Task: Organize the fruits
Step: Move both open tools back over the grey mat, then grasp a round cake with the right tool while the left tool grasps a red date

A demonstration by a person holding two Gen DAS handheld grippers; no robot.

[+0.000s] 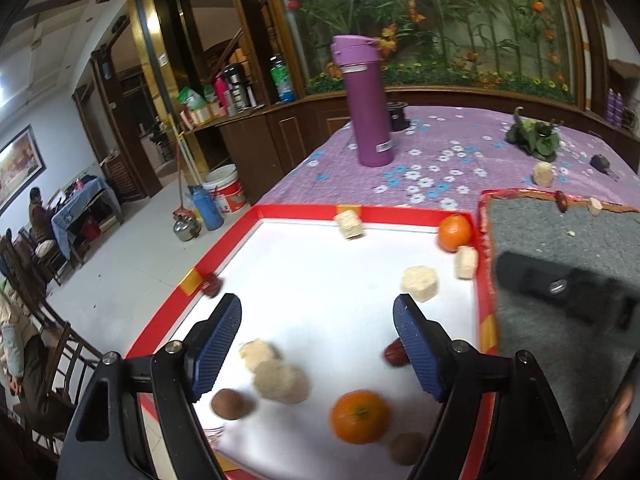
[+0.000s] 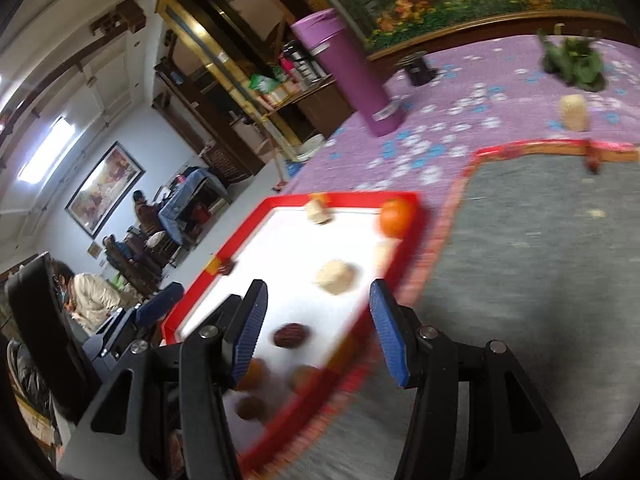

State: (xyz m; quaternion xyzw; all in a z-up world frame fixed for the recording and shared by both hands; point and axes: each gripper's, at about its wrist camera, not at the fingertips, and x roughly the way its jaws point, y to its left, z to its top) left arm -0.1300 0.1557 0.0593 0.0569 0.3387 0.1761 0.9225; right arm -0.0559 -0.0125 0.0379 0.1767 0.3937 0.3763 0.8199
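Note:
A white tray with a red rim (image 1: 304, 213) holds the fruits. My left gripper (image 1: 318, 312) hovers open over its near half, nothing between the fingers. Below it lie an orange (image 1: 359, 416), two brown round fruits (image 1: 228, 403) (image 1: 407, 447), a red date (image 1: 394, 354) by the right finger and pale cut chunks (image 1: 276, 376). A second orange (image 1: 454, 232) sits in the far right corner. My right gripper (image 2: 318, 300) is open above the same tray (image 2: 344, 196), over a dark red fruit (image 2: 291, 335); this view is blurred.
A grey mat with a red border (image 1: 560, 240) lies right of the tray, with a date (image 1: 561, 201) and a pale chunk (image 1: 594, 205) on its far edge. A purple flask (image 1: 366, 100) and a green ornament (image 1: 534, 136) stand on the flowered cloth. Seated people are at far left.

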